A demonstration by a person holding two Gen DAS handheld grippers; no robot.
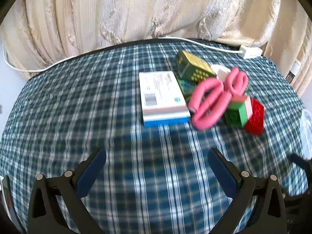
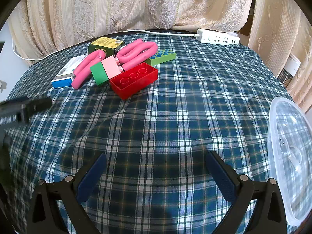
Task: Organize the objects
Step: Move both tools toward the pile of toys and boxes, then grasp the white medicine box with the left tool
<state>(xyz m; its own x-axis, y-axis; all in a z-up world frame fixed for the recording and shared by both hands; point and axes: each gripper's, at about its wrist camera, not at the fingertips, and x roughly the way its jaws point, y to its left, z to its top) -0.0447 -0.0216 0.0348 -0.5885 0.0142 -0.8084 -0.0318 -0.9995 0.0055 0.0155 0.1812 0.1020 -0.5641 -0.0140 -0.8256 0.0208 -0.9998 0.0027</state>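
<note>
A heap of objects lies on the plaid cloth: a white and blue box (image 1: 162,97) (image 2: 65,74), a dark green box (image 1: 192,66) (image 2: 105,45), a pink foam-handled grip trainer (image 1: 216,97) (image 2: 134,53), a green and pink block (image 1: 239,109) (image 2: 106,72), a red brick (image 1: 255,117) (image 2: 134,80) with its hollow side up, and a green studded brick (image 2: 162,55). My left gripper (image 1: 157,168) is open, short of the heap. My right gripper (image 2: 156,168) is open over bare cloth, well back from the heap.
A clear plastic container (image 2: 290,152) (image 1: 306,128) sits at the right edge of the table. A white power strip (image 2: 219,37) (image 1: 250,51) with its cable lies at the back edge. Cream curtains hang behind. The left gripper's body (image 2: 21,109) shows at the left.
</note>
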